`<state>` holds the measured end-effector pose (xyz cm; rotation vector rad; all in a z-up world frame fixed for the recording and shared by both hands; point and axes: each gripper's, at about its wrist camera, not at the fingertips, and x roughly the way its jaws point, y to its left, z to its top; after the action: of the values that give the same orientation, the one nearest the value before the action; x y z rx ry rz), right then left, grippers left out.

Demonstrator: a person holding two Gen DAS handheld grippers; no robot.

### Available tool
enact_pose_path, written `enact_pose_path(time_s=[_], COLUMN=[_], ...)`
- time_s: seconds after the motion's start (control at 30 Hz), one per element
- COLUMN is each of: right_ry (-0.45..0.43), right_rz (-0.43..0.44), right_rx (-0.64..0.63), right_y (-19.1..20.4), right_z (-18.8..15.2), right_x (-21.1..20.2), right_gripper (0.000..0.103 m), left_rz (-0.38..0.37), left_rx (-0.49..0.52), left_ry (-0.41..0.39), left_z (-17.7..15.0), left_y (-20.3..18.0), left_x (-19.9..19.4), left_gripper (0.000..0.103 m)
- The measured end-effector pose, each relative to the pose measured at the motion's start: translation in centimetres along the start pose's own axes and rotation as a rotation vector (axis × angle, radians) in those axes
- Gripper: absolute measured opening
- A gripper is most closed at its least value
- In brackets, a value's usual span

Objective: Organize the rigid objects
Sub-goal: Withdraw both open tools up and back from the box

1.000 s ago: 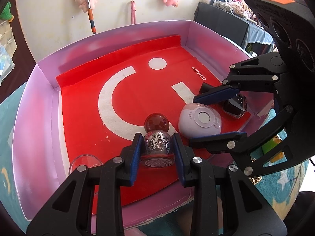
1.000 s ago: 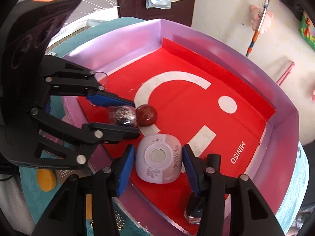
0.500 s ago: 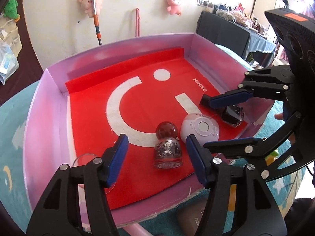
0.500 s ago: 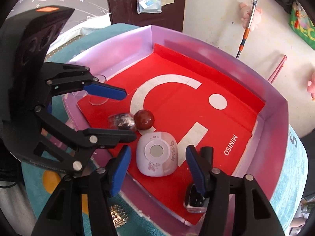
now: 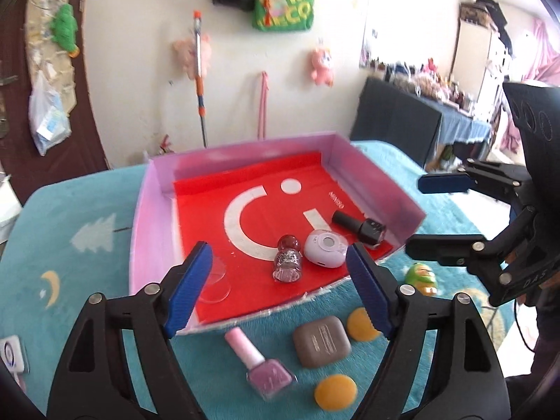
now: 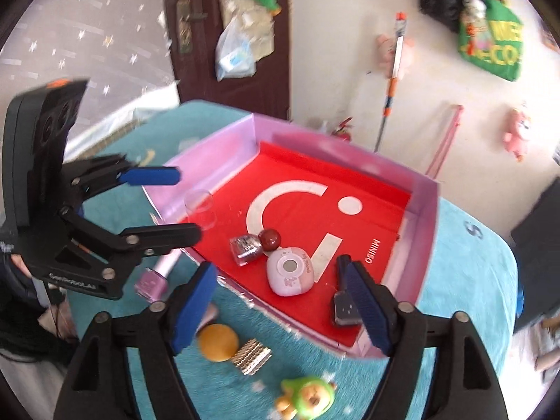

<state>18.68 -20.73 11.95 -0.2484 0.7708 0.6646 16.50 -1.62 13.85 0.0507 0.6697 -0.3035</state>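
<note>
Left wrist: both grippers [image 5: 278, 292] [image 6: 280, 302] apparently empty, spread.

Left tool [image 5: 280, 290] open above tray [image 5: 378, 189]; glitter bottle [image 5: 287, 262] inside.

A home, likely a bedroom; plush toys [image 5: 321, 66] on the wall; star-patterned curtain [image 6: 87, 35]

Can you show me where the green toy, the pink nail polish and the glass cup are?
Green toy [image 6: 308, 397], right wrist view, on its face.
Pink nail polish [image 5: 268, 379], left wrist view, on the bottle body.
Glass cup [image 6: 199, 208], right wrist view, on its clear wall.
</note>
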Motion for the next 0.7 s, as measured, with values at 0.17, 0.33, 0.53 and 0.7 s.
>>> enact_pose_path(time_s=[0.17,0.33,0.53,0.7], right_ry=[-0.104,-0.187,-0.26,-0.288], right_rz=[-0.057,-0.043,-0.195,-0.266], right_rx=[0.074,0.17,0.194,0.274], right_y=[1.8,3.6,6.4,7.4], right_z=[-1.5,-3.4,-6.8,-10.7], right_x=[-4.7,-8.2,-10.4,-10.0], right_gripper=[0.093,0.103,0.103,0.103], left_rz=[0.035,0.045,0.106,0.126], left_rx=[-0.019,-0.082,-0.106,-0.122], left_ry=[-0.083,-0.124,-0.138,-0.123], left_z=[-1.5,-3.8,-7.5,-10.7], left_y=[-0.8,-0.8,-1.2,-1.7], left_x=[-4.3,-7.0,-8.3,-8.0], left_gripper=[0.087,0.092,0.092,0.092])
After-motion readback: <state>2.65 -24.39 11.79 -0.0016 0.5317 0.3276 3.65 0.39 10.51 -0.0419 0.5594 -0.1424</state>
